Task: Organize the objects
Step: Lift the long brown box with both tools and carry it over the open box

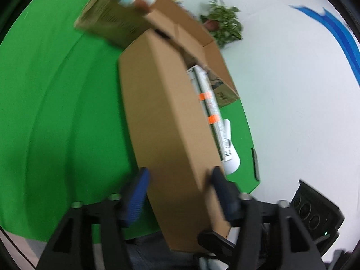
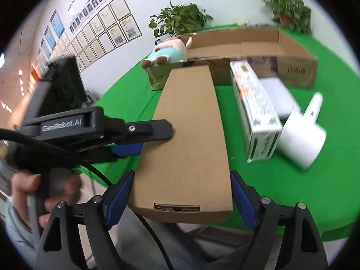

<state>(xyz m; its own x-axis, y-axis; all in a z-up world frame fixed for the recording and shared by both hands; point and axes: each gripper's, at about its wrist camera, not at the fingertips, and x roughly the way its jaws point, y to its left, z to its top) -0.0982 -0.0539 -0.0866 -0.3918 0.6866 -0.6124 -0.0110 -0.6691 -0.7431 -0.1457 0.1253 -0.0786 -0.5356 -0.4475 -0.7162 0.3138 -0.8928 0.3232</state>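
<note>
A long closed brown cardboard box (image 2: 189, 130) lies on the green table, its near end past the table edge. My right gripper (image 2: 181, 193) has its blue-padded fingers on both sides of that near end. My left gripper (image 1: 180, 184) clamps the box (image 1: 166, 121) from its left side; in the right wrist view (image 2: 155, 137) one of its fingers lies on the box top and the other sits under it. A white printed carton (image 2: 256, 112), a white scoop-shaped object (image 2: 303, 130) and a large open cardboard box (image 2: 258, 45) lie beyond. A plush toy (image 2: 168, 51) rests on that box's corner.
Potted plants (image 2: 180, 20) stand at the back of the table. A flat white box (image 2: 279, 94) lies between the carton and the open box. A black crate (image 2: 60, 85) stands left of the table. The green table's edge (image 2: 292, 225) runs close to me.
</note>
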